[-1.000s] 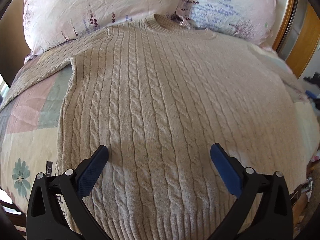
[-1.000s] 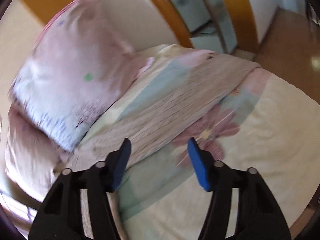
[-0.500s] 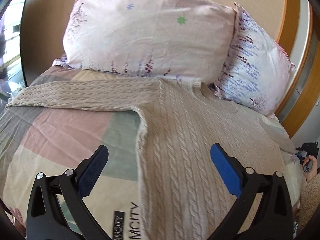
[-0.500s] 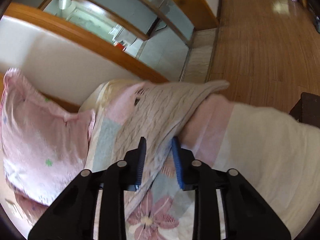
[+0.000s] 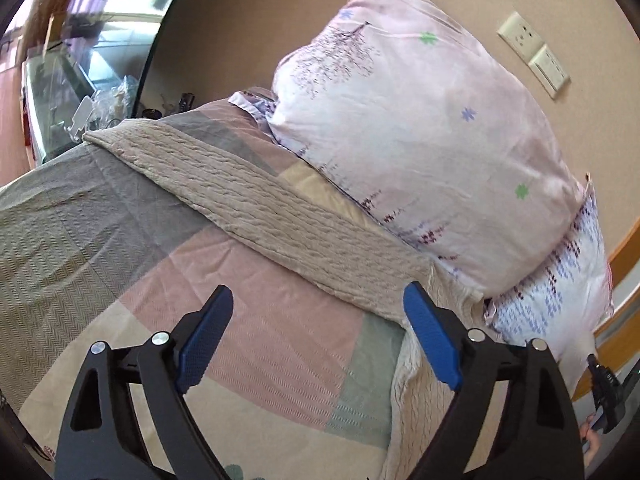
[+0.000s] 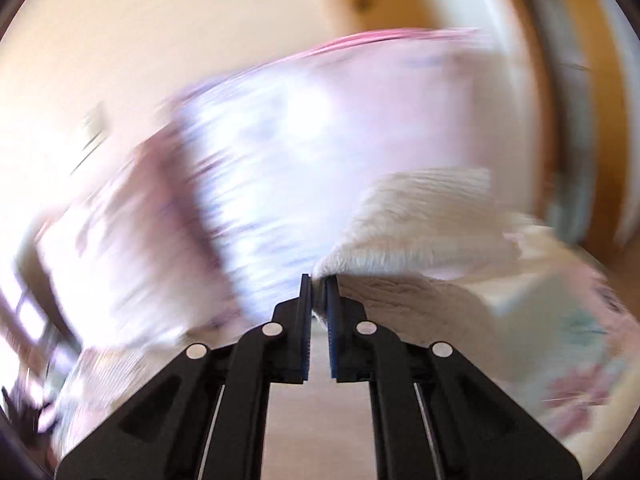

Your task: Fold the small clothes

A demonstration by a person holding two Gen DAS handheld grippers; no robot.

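A beige cable-knit sweater lies on the bed. In the left wrist view its left sleeve (image 5: 272,216) stretches flat across the patchwork bedspread (image 5: 120,248) toward the far left. My left gripper (image 5: 316,340) is open and empty, hovering above the bedspread just short of that sleeve. In the blurred right wrist view my right gripper (image 6: 319,280) is shut on the sweater's other sleeve (image 6: 420,236), which is lifted off the bed and drapes away to the right.
Two floral pillows (image 5: 420,128) lean against the wall behind the sleeve. A wall socket (image 5: 532,56) sits above them. A cluttered side table (image 5: 100,108) stands past the bed's far left edge. The right wrist view is heavily motion-blurred.
My left gripper swung left from the sweater's body to its left sleeve, staying open. My right gripper closed on the right sleeve and lifted it, moving fast.
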